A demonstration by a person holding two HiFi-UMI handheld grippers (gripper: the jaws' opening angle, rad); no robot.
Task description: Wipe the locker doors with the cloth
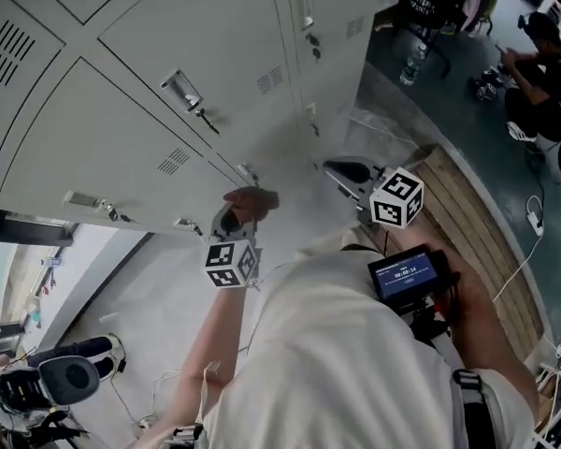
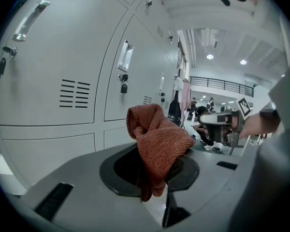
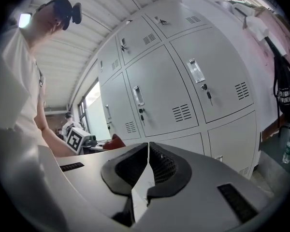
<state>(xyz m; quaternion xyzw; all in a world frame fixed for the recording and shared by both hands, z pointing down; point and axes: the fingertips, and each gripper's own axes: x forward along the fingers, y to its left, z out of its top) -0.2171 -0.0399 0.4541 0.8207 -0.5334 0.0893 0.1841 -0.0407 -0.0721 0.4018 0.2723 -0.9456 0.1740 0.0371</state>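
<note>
A rust-red cloth (image 2: 157,146) is bunched between the jaws of my left gripper (image 2: 154,170), which is shut on it. From the head view the cloth (image 1: 252,200) sits just short of the grey locker doors (image 1: 150,110), with the left gripper (image 1: 234,224) under it. My right gripper (image 1: 344,171) hangs to the right, pointing at the lockers near the floor. Its jaws are shut with nothing between them (image 3: 148,166). The locker doors (image 3: 188,91) fill the right gripper view, and the cloth (image 3: 117,142) shows small at the left.
Handles and keyed locks stick out from the doors (image 1: 187,92). A wooden platform (image 1: 477,223) runs along the floor at right. A seated person (image 1: 542,64) and a water bottle (image 1: 411,64) are beyond it. Camera gear (image 1: 56,377) lies on the floor at lower left.
</note>
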